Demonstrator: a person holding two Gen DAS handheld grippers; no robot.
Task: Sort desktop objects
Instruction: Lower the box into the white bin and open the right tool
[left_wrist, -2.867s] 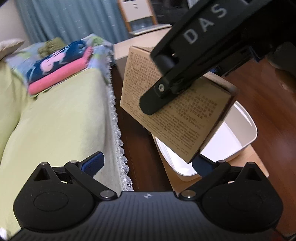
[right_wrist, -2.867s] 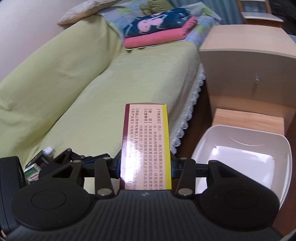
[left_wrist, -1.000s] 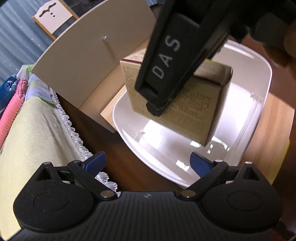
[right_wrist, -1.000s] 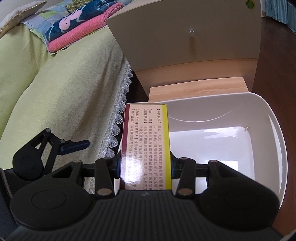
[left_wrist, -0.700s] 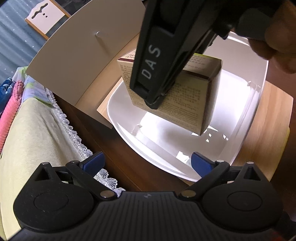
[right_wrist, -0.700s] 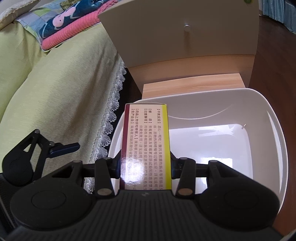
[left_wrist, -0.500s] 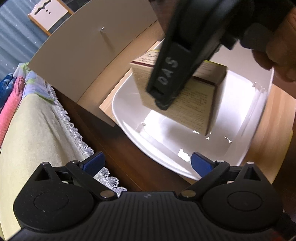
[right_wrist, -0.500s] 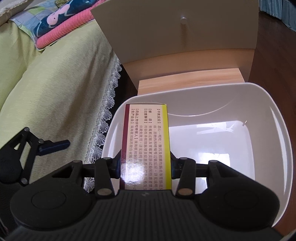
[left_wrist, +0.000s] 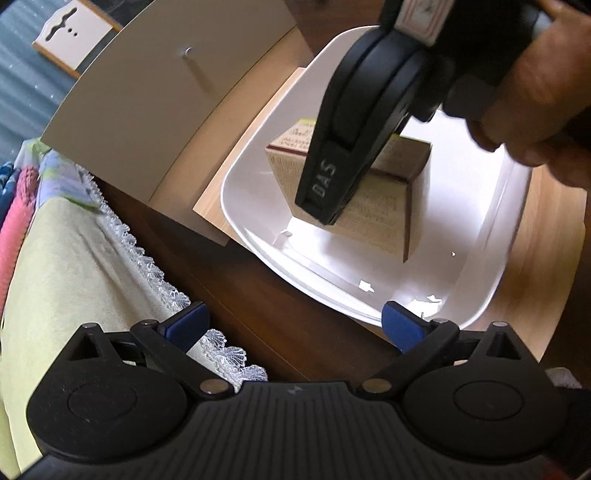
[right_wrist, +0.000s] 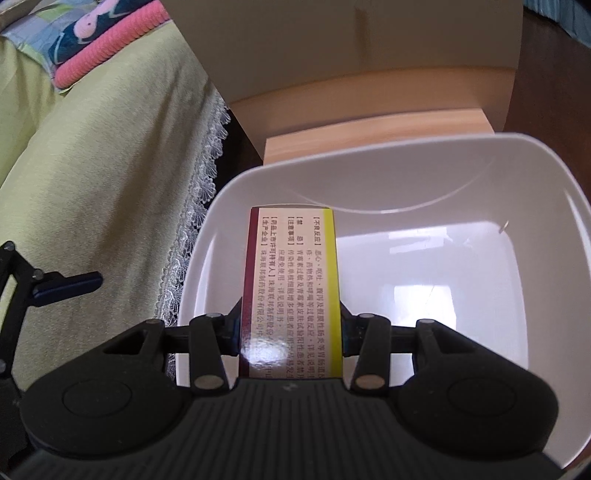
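Note:
A tan medicine box with printed text and a maroon and yellow edge hangs inside the white plastic bin, low over its floor. My right gripper is shut on the box, clamping its two sides; a hand holds that gripper from the upper right in the left wrist view. The bin holds nothing else that I can see. My left gripper is open with nothing between its blue pads, and it hovers at the bin's near rim, over dark wood.
The bin rests on a light wooden stool. A pale cabinet door with a small knob stands behind it. A yellow-green sofa with a lace trim lies left, with folded pink and blue cloth on it.
My right gripper has carried the box from over the sofa to the bin and lowered it inside. The left gripper followed alongside, still open.

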